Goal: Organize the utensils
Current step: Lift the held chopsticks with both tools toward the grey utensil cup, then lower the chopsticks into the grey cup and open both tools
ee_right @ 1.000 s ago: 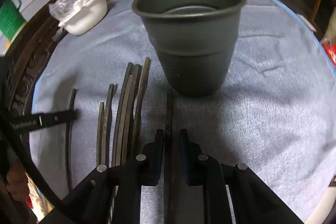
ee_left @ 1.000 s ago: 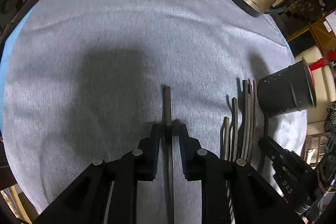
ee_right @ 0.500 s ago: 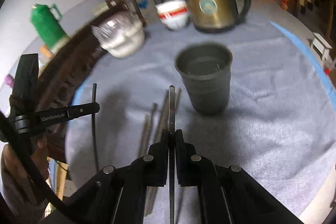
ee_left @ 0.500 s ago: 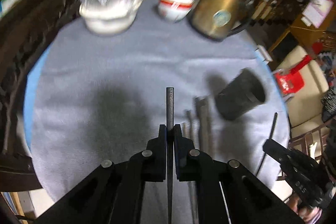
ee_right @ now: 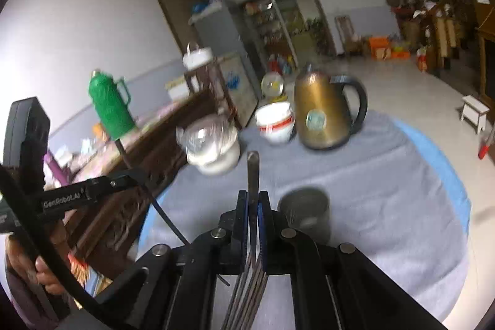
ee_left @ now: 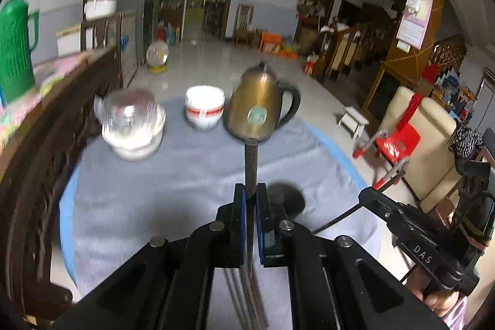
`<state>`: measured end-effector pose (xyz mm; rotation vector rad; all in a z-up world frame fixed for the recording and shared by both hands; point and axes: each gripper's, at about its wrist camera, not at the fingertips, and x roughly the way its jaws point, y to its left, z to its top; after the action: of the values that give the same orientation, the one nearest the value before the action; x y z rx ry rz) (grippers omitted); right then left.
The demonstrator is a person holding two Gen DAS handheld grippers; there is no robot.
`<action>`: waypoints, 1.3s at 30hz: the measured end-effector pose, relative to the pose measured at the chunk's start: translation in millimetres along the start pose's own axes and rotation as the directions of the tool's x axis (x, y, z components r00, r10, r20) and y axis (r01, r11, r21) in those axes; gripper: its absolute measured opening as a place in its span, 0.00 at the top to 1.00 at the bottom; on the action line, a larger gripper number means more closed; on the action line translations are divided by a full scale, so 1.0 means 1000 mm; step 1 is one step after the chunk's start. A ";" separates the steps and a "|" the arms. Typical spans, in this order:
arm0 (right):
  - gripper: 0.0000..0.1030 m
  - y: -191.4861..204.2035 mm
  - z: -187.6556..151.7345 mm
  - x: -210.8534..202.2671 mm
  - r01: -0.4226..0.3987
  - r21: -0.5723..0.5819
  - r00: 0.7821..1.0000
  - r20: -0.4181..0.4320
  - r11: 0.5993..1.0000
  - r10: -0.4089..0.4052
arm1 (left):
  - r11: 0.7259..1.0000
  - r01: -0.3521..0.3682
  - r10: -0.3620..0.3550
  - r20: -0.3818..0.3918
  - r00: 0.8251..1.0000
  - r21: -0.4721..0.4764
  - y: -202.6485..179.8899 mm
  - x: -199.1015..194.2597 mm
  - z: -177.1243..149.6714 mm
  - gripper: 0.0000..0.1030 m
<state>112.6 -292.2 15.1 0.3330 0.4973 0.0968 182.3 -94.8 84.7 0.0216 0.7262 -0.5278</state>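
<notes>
Grey tablecloth (ee_left: 173, 175) below, both hand-held grippers (ee_left: 250, 190) (ee_right: 253, 197) raised, each clamping a chopstick (ee_left: 250, 156) (ee_right: 252, 169)

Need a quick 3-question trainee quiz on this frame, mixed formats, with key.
1. True or false: the left gripper is shut on a dark chopstick.
2. The dark cup on the grey tablecloth is: A) lying on its side B) upright C) held by a gripper.
3. Fill in: the white bowl with the red band stands between the lidded white dish and the ____.

Key: 1 true; 2 B; 3 brass kettle.
</notes>
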 end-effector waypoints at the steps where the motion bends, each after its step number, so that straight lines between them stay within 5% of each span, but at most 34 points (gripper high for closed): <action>1: 0.94 -0.001 0.007 -0.005 0.010 0.004 1.000 0.022 1.000 -0.010 | 1.000 0.002 -0.002 0.021 1.000 0.000 -0.003 -0.002 0.009 0.94; 11: 0.94 -0.019 0.072 -0.007 0.171 0.042 0.968 0.178 0.984 -0.176 | 0.996 0.047 -0.034 0.159 0.987 -0.075 -0.028 0.026 0.060 0.94; 20: 0.94 -0.041 0.055 0.029 0.233 0.042 0.970 0.059 0.972 -0.235 | 0.990 0.038 -0.042 -0.025 0.999 -0.139 -0.025 0.105 0.030 0.94; 31: 0.91 -0.063 0.031 0.040 0.193 0.129 0.981 -0.060 0.973 -0.186 | 0.994 0.036 -0.046 -0.099 0.994 -0.107 -0.015 0.107 -0.002 0.93; 33: 0.91 -0.066 0.028 0.038 0.180 0.151 0.982 -0.079 0.972 -0.169 | 0.995 0.040 -0.051 -0.117 0.992 -0.093 -0.011 0.103 -0.010 0.90; 36: 0.89 -0.067 0.021 0.032 0.136 0.177 0.988 -0.092 0.975 -0.121 | 0.994 0.053 -0.065 -0.124 0.990 -0.092 -0.001 0.091 -0.021 0.73; 39: 0.69 -0.065 0.013 0.019 0.100 0.180 0.993 -0.073 0.979 -0.088 | 0.996 0.044 -0.052 -0.099 0.994 -0.081 0.013 0.073 -0.034 0.63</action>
<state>135.9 -354.2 -4.8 0.4875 0.5873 -0.0305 212.9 -109.9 10.7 -0.0427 0.8474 -0.5470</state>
